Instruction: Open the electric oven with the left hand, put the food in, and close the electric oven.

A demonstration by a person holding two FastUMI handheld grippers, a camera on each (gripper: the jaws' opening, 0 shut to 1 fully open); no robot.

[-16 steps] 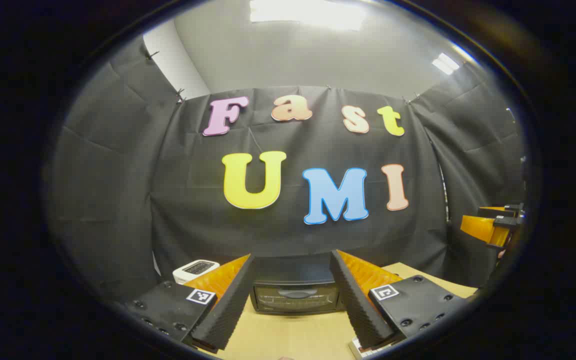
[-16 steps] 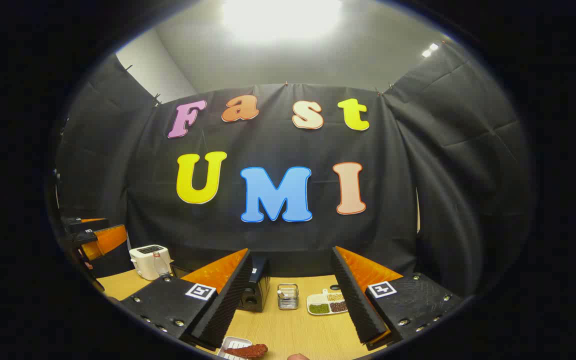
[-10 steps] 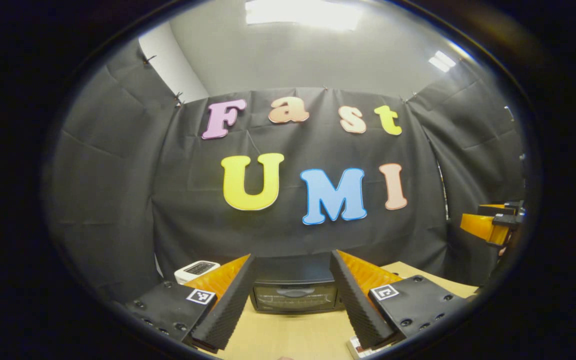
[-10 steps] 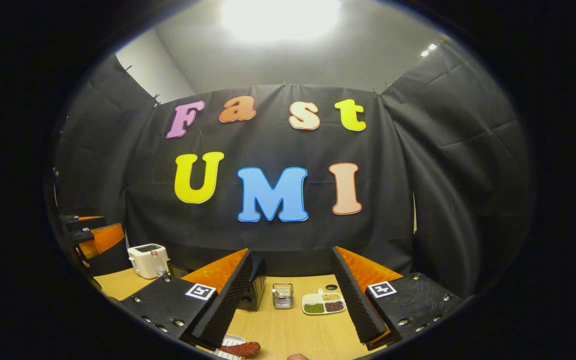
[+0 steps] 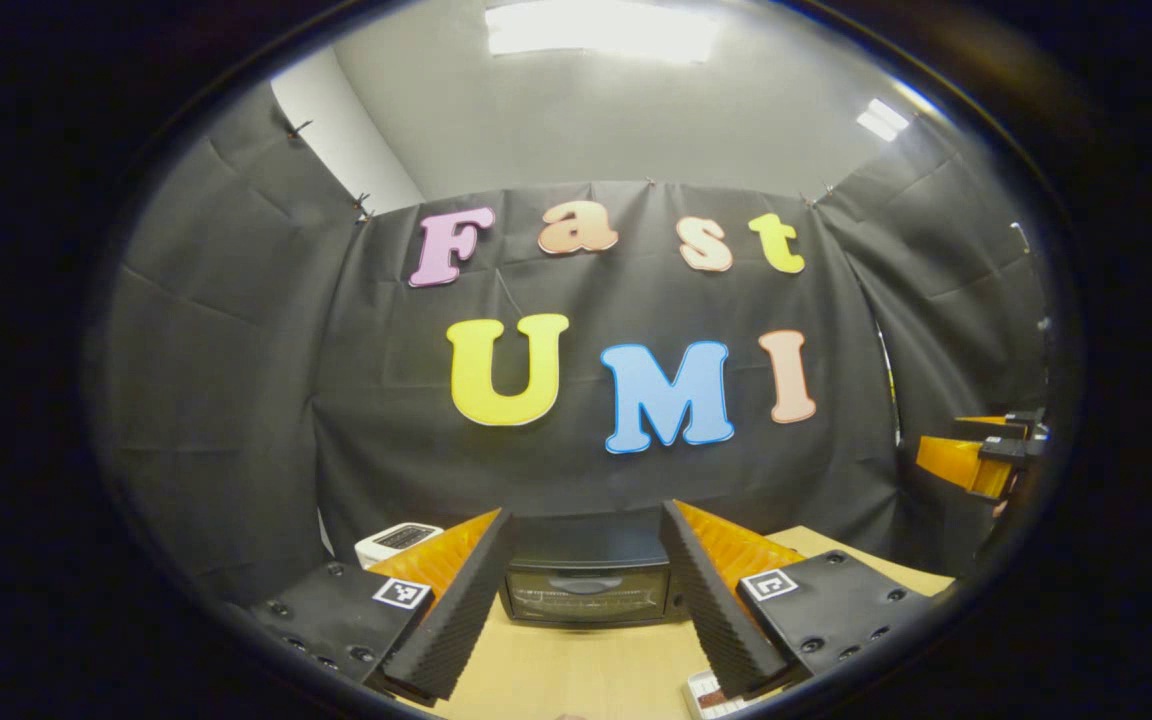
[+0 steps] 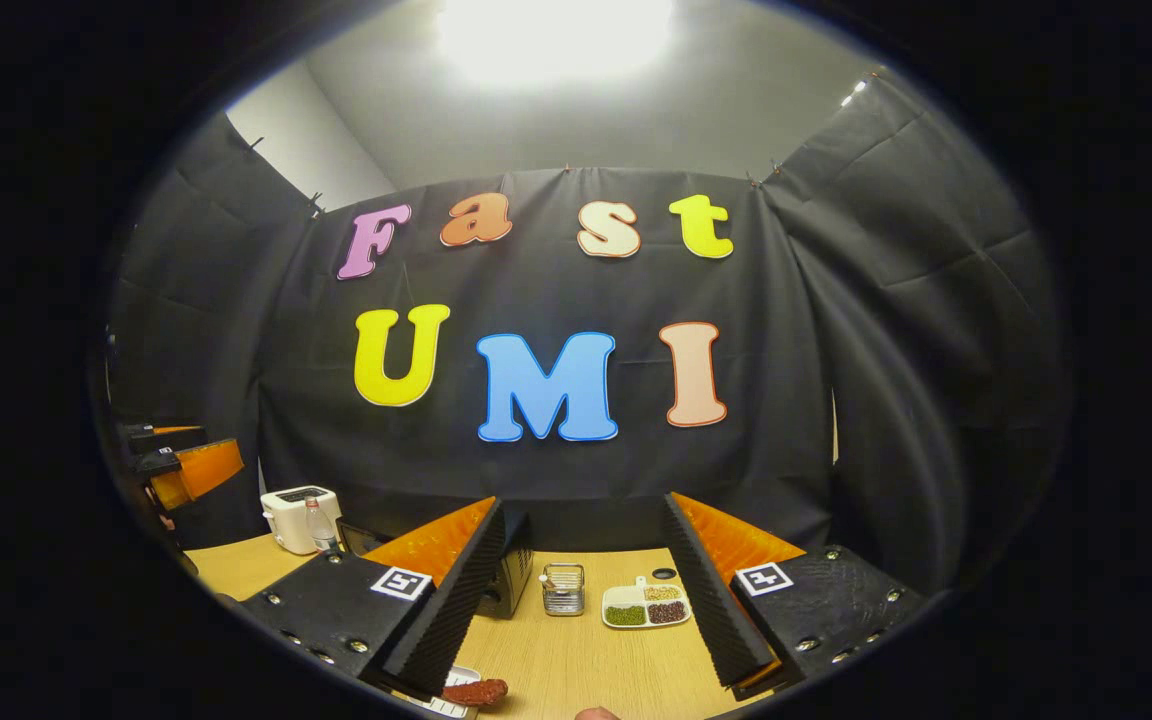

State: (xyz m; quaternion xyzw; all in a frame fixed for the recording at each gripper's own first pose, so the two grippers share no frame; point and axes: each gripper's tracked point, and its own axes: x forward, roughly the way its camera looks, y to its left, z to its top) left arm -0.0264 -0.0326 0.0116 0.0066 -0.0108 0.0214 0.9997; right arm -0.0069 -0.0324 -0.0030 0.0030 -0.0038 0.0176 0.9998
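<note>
Since 0.8 s ago, little changed: in the right gripper view the reddish-brown piece of food (image 6: pixel 475 691) on its white slotted tray (image 6: pixel 436 704) slid slightly left and lower, toward the left finger; in the left gripper view the black electric oven with a glass door (image 5: pixel 588 580) sits a touch higher between the fingers.

Nearest in the left gripper view: left gripper (image 5: pixel 586 600), fingers spread wide, holding nothing, raised above the light wooden table (image 5: pixel 576 670). A corner of a white tray at the lower edge, by the right finger. Farther on, straight ahead between the fingers, the oven with door closed, apart from the fingertips. Left of it, a white toaster (image 5: pixel 398 540). Far right, the other gripper held high.

In the right gripper view: right gripper (image 6: pixel 586 600), also spread and empty. Food just below the left fingertip, near but not touching. Beyond, a small metal wire basket (image 6: pixel 562 589) and a white divided dish of green and dark beans (image 6: pixel 647 607). Oven edge behind the left finger. Toaster with a clear bottle (image 6: pixel 315 524) at far left.
</note>
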